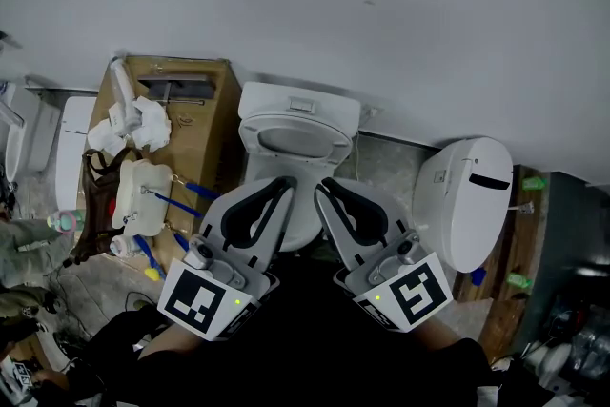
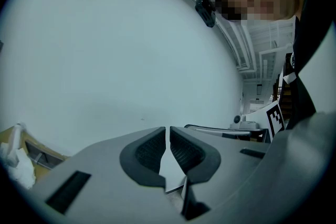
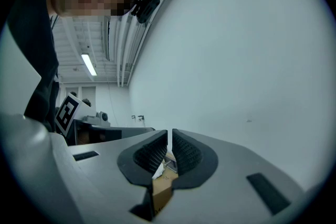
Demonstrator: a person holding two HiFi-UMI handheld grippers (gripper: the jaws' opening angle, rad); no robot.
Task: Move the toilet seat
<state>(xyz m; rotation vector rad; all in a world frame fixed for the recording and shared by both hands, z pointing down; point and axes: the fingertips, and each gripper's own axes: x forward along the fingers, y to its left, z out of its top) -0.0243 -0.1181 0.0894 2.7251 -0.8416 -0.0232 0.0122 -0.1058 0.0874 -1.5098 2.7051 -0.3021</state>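
In the head view a white toilet stands against the wall, its oval seat lying down over the bowl. My left gripper and right gripper are held side by side in front of the bowl, tips pointing toward it. Whether they touch it I cannot tell. Both are shut with nothing between the pads. In the left gripper view the left gripper faces a plain white wall. The right gripper faces the same wall in its own view, and a strip of cardboard shows through the slit between its jaws.
A cardboard box with crumpled white paper stands left of the toilet. Blue-handled tools lie on the floor by it. A second white toilet part sits at the right beside a wooden pallet.
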